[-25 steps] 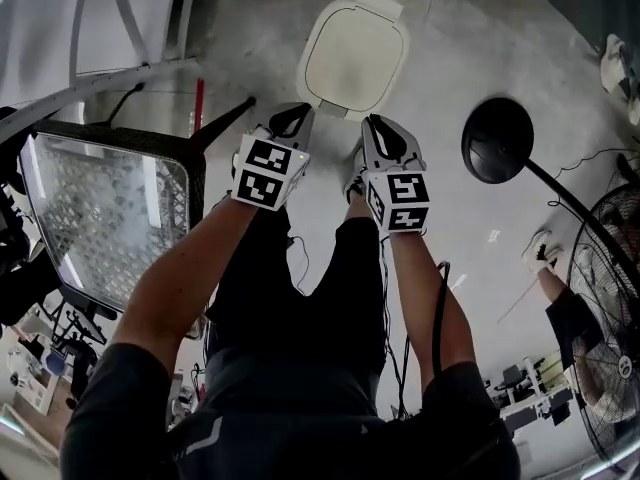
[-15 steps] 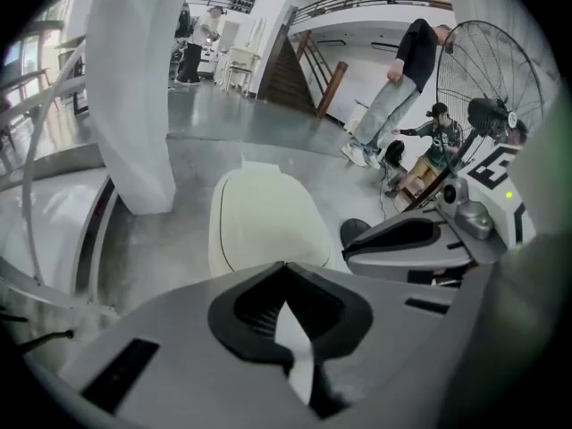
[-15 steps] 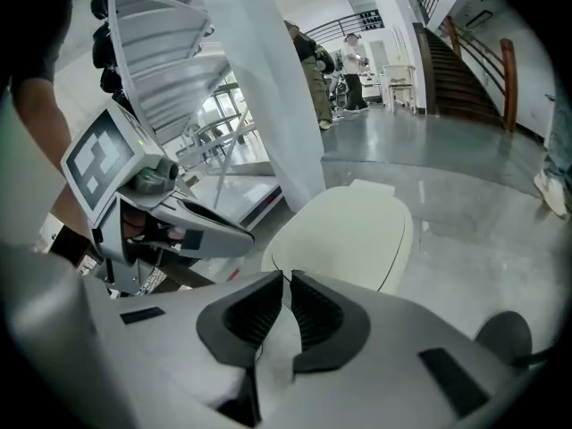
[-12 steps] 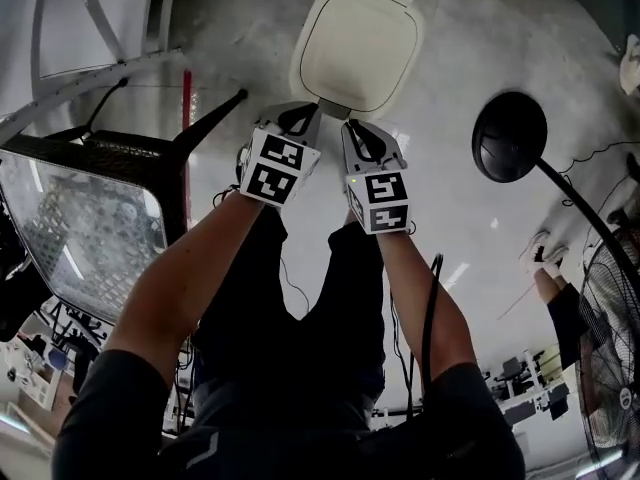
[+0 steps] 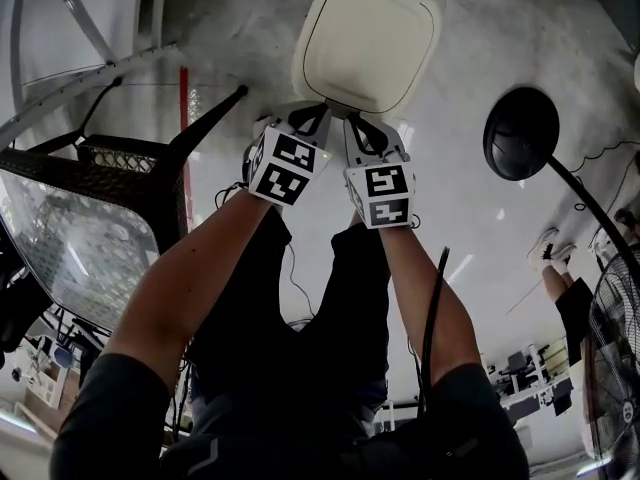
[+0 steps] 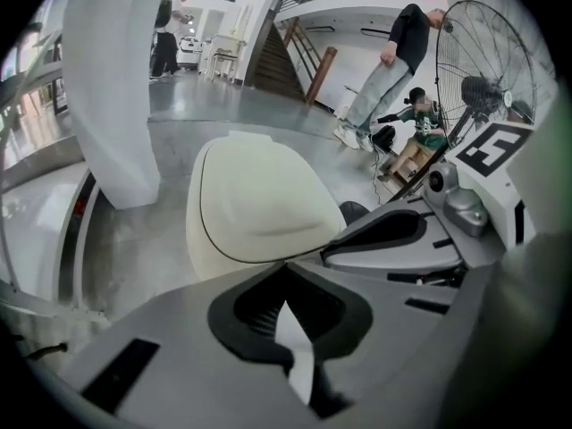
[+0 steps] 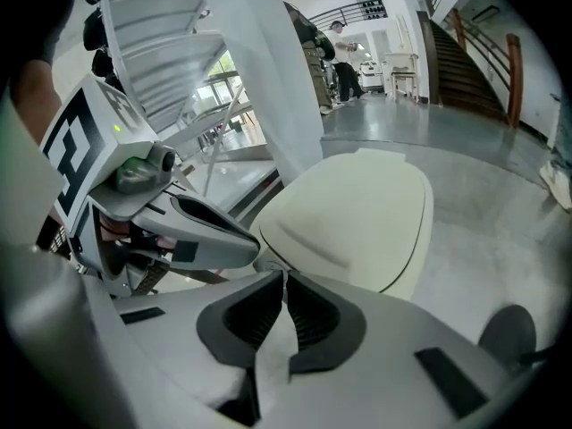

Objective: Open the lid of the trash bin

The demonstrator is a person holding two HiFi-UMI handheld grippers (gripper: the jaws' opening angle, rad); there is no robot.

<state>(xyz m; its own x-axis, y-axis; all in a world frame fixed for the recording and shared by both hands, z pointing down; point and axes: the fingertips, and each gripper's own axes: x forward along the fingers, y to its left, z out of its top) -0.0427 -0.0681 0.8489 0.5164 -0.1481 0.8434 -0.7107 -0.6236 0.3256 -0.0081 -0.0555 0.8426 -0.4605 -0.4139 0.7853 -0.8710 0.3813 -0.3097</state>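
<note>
Two grippers: left gripper (image 5: 314, 114), right gripper (image 5: 354, 125), jaws together, nothing held
Lid (image 5: 370, 43): down on trash bin (image 6: 198, 239), just past their tips

A dark short-sleeved shirt (image 5: 125, 408) and black trousers (image 5: 250, 298) are worn by the person. A thin black cable (image 5: 432, 308) is seen along the right forearm. The left gripper (image 5: 312, 111) and the right gripper (image 5: 352, 121) are both made of light grey plastic shells. At the near end of each one, a white marker cube (image 5: 290, 168) with black square patterns is fixed. A small green light is seen on the left cube. The fingers (image 7: 246, 315) are lined with black ribbed pads.
</note>
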